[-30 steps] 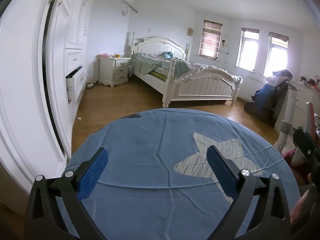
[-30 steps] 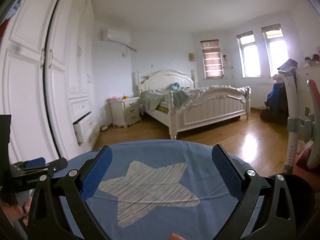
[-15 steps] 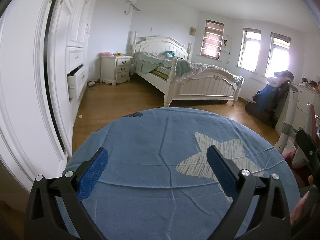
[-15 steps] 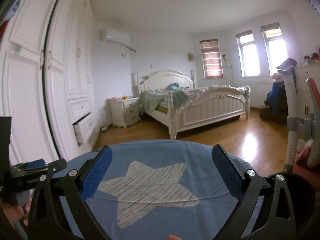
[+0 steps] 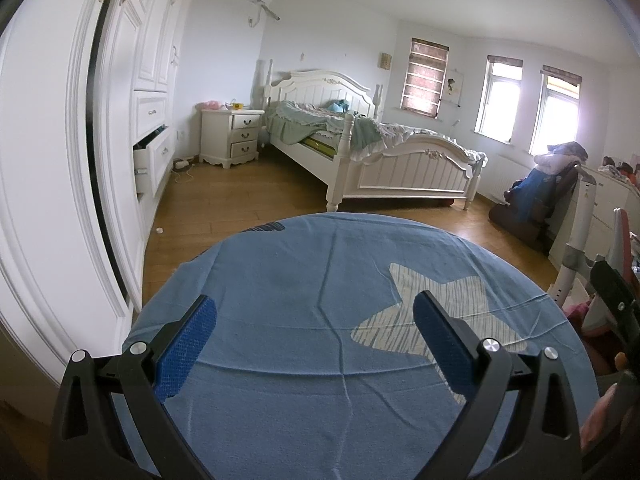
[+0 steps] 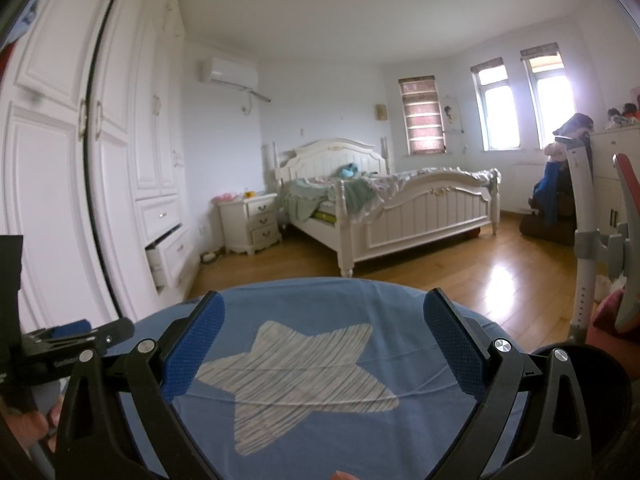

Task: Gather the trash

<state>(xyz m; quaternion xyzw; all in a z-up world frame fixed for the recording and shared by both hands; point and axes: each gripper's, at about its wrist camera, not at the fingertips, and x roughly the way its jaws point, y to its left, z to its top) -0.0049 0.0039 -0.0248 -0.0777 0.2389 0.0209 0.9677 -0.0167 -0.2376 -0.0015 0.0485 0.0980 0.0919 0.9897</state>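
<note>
My left gripper (image 5: 316, 340) is open and empty, held above a round table with a blue cloth (image 5: 280, 288) that bears a pale striped star (image 5: 432, 300). My right gripper (image 6: 324, 340) is open and empty over the same cloth (image 6: 360, 432), above the star (image 6: 296, 368). A small white scrap (image 5: 159, 230) lies on the wooden floor by the wardrobe. The left gripper also shows at the left edge of the right wrist view (image 6: 68, 340). No trash shows on the cloth.
A white wardrobe (image 5: 52, 160) with an open drawer (image 5: 150, 156) lines the left. A white bed (image 5: 372, 160) and nightstand (image 5: 232, 138) stand at the back. A chair post (image 6: 584, 248) and piled clothes (image 5: 536, 196) are on the right. Wooden floor (image 6: 460, 276) lies between.
The left wrist view has tilted slightly upward and shifted. The right gripper has barely moved. Both grippers stay open.
</note>
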